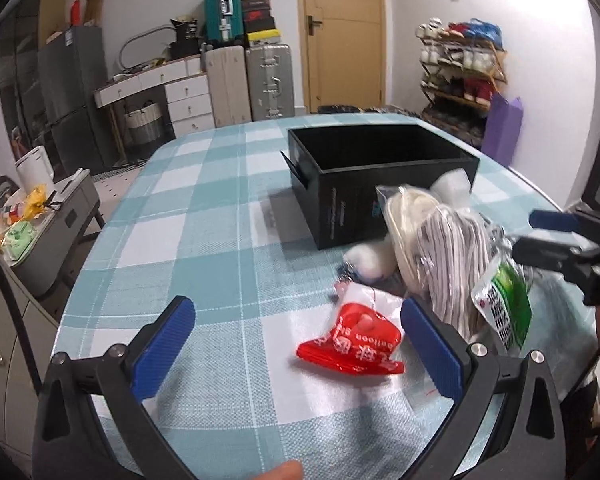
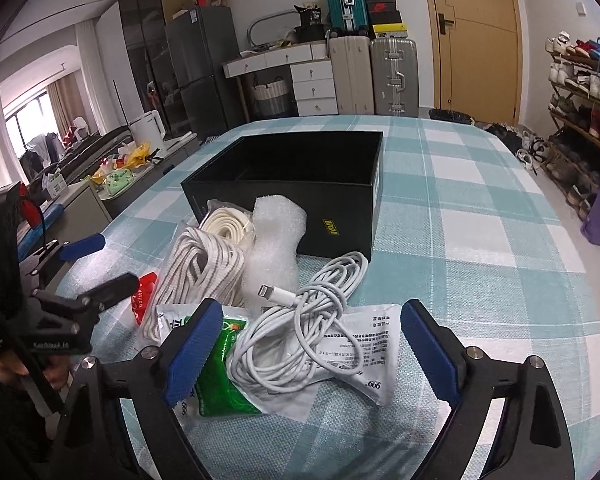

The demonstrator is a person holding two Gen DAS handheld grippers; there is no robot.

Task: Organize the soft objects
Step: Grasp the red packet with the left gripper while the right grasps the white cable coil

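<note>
An open black box stands on the checked tablecloth. In front of it lies a pile: a bagged striped rope, a cream coil, a bubble wrap roll, a white charging cable, a green-printed packet, and a red balloon packet. My left gripper is open, its jaws on either side of the red packet. My right gripper is open, low over the cable and green packet.
The table extends right and behind the box. Suitcases, white drawers and a door line the far wall. A shoe rack stands at right. A low cabinet with bags is left of the table.
</note>
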